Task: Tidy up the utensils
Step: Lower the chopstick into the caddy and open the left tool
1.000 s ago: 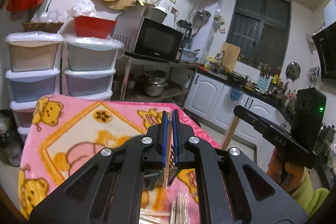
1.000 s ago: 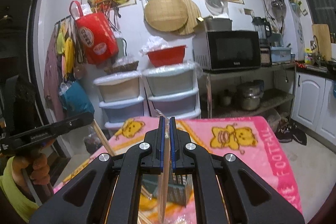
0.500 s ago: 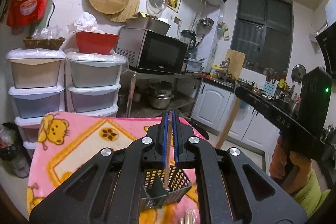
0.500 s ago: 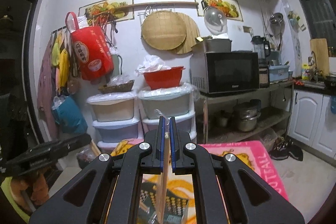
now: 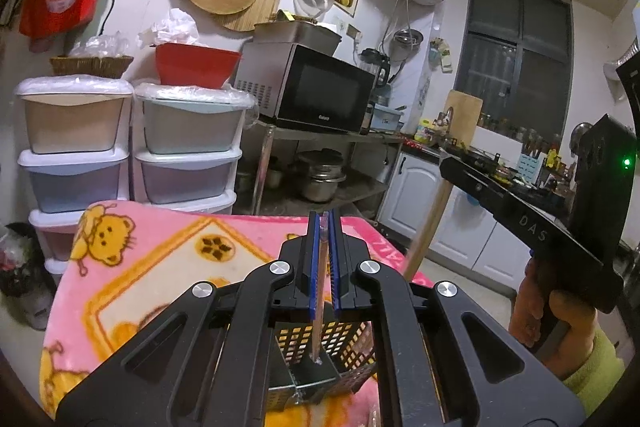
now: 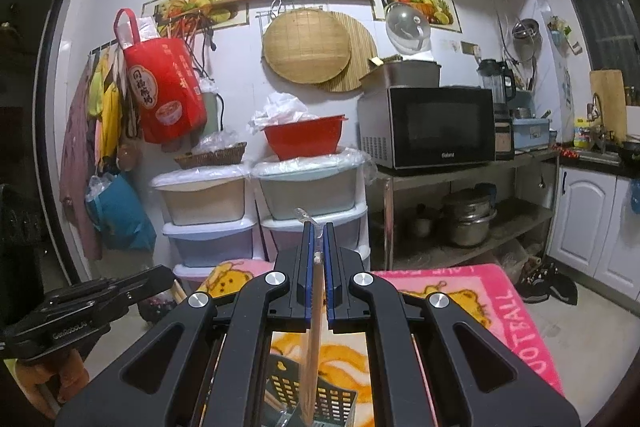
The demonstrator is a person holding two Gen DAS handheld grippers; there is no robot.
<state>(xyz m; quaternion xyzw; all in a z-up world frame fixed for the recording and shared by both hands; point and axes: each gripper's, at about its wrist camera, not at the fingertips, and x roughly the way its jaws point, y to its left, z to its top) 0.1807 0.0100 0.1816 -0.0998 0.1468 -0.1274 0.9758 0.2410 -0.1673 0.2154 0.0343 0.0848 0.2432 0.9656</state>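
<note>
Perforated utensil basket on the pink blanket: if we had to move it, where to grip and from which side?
Probably the top rim of the perforated utensil basket, approached from above, pinching one thin upright wall. It stands upright and open-topped, and an inner divider and chopsticks crowd the middle, so take an outer wall.

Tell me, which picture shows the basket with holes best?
The left wrist view. There the basket shows its holed walls, divider and inside below the left gripper. The right wrist view shows only one holed wall behind the right gripper.

White-walled kitchen: microwave (image 6: 434, 125) on metal shelf (image 6: 460, 175), stacked drawers (image 6: 208, 211), dark window (image 5: 516, 67).
</note>
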